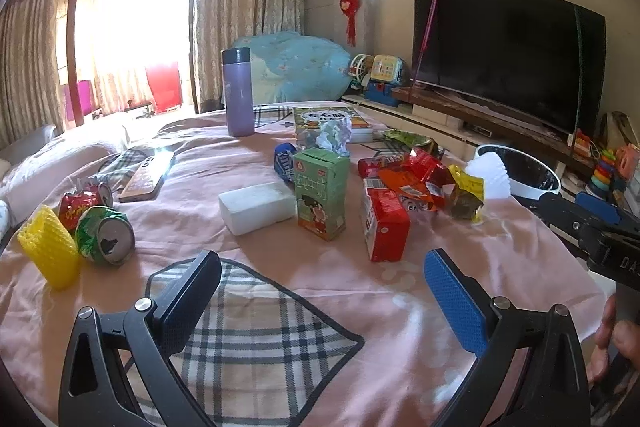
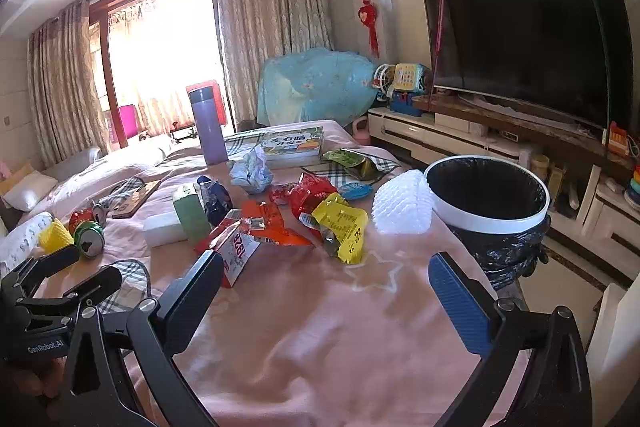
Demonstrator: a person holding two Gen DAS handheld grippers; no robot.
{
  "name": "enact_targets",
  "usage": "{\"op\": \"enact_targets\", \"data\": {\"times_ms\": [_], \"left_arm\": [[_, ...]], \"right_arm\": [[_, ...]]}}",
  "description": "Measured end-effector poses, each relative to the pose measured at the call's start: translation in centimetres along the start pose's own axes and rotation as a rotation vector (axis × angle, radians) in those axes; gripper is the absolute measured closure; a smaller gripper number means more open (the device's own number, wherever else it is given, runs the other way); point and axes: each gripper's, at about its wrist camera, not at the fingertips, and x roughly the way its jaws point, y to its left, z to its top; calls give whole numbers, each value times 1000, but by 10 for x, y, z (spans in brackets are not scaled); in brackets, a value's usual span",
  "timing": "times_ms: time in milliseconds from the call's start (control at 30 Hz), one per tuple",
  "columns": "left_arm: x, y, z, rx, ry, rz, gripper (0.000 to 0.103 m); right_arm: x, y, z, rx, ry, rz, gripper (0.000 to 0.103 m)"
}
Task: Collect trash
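Note:
Trash lies scattered on a pink-clothed table [image 1: 304,291]: a green carton [image 1: 320,195], a red carton [image 1: 384,223], a white foam block [image 1: 258,207], crushed cans [image 1: 105,235], yellow foam netting [image 1: 49,247], red and yellow wrappers [image 1: 432,183], crumpled paper [image 1: 334,137]. A white bin [image 2: 490,201] with a black liner stands at the table's right edge, white foam netting [image 2: 402,203] beside it. My left gripper [image 1: 322,291] is open above the near cloth, nothing between its fingers. My right gripper [image 2: 326,287] is open too, short of the yellow wrapper [image 2: 344,227].
A purple flask [image 1: 239,93], a book [image 1: 328,117] and a remote [image 1: 146,177] also sit on the table. A TV [image 1: 508,47] on a low cabinet with toys lines the right wall. A person's hand [image 1: 612,339] holds the other gripper at right.

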Motion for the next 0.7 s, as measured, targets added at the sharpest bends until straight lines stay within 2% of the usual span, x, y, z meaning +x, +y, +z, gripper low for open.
{"op": "enact_targets", "data": {"times_ms": [700], "left_arm": [[3, -11, 5, 14, 4, -19, 2]], "right_arm": [[1, -8, 1, 17, 12, 7, 1]]}}
